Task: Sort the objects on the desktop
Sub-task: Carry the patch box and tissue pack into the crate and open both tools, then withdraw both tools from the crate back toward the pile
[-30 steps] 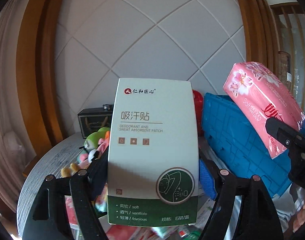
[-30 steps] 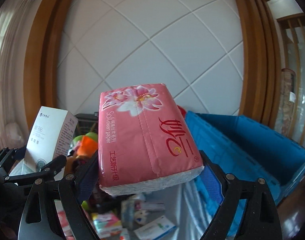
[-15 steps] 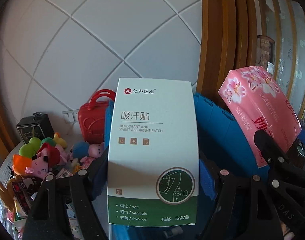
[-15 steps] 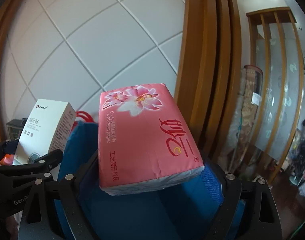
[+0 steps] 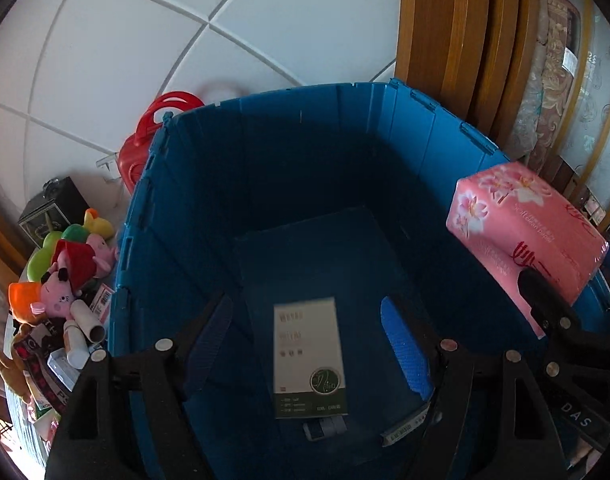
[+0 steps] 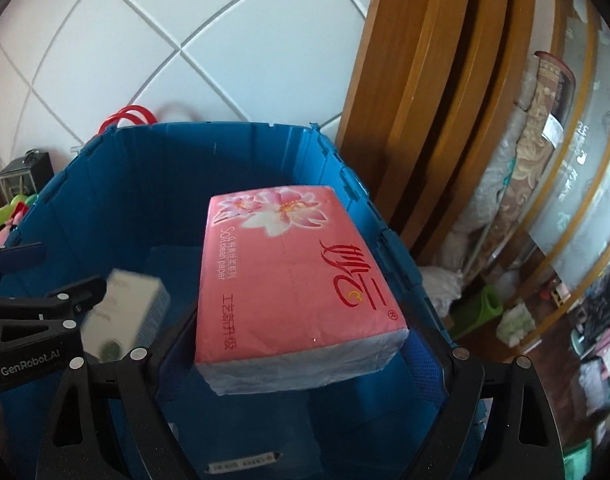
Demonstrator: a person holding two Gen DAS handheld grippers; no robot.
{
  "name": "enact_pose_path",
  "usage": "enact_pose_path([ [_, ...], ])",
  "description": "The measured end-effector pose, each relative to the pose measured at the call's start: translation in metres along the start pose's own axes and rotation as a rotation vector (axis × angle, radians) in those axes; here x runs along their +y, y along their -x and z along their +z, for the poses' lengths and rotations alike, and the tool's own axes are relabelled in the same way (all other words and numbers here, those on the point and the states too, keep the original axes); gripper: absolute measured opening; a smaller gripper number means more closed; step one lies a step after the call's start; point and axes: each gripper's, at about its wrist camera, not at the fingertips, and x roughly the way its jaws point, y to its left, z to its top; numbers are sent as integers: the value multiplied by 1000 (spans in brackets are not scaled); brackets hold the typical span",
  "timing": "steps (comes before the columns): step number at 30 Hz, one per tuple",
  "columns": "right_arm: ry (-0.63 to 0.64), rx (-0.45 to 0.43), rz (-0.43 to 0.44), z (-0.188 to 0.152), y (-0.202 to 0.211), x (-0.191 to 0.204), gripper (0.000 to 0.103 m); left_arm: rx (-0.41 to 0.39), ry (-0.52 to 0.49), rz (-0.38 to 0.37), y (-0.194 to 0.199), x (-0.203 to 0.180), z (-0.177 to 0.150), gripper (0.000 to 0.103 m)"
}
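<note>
Over a blue crate (image 5: 265,168), left gripper (image 5: 309,344) fingers spread above a seemingly falling white box (image 5: 310,360); right gripper (image 6: 305,344) fingers pinch a pink tissue pack (image 6: 293,280).

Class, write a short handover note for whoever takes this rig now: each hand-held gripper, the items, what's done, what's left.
Left hand-held gripper: open, empty. White box is inside the blue crate, below it.
Right hand-held gripper: shut on the pink tissue pack, over the crate.
Done: box in.
Left: release the pack, then sort the toys beside the crate.
</note>
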Motion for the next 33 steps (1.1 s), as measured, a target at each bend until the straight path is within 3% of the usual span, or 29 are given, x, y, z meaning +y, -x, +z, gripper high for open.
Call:
enact_pose_path([
  [7, 8, 4, 11, 8, -8, -12, 89, -8, 1, 10, -2, 2, 2, 77],
  [9, 12, 2, 14, 13, -8, -15, 77, -8, 2, 12, -2, 3, 2, 77],
  [15, 19, -17, 7, 21, -3, -14, 79, -7, 9, 8, -5, 5, 0, 77],
  [21, 18, -38, 6, 17, 5, -13, 90, -30, 40, -23, 6, 13, -1, 77],
  [25, 1, -78, 21, 9, 20, -17, 102, -93, 43, -29, 30, 19, -7, 77],
  [33, -54, -227, 61, -12, 67, -15, 103, -288, 60, 6, 90, 35, -36, 79],
])
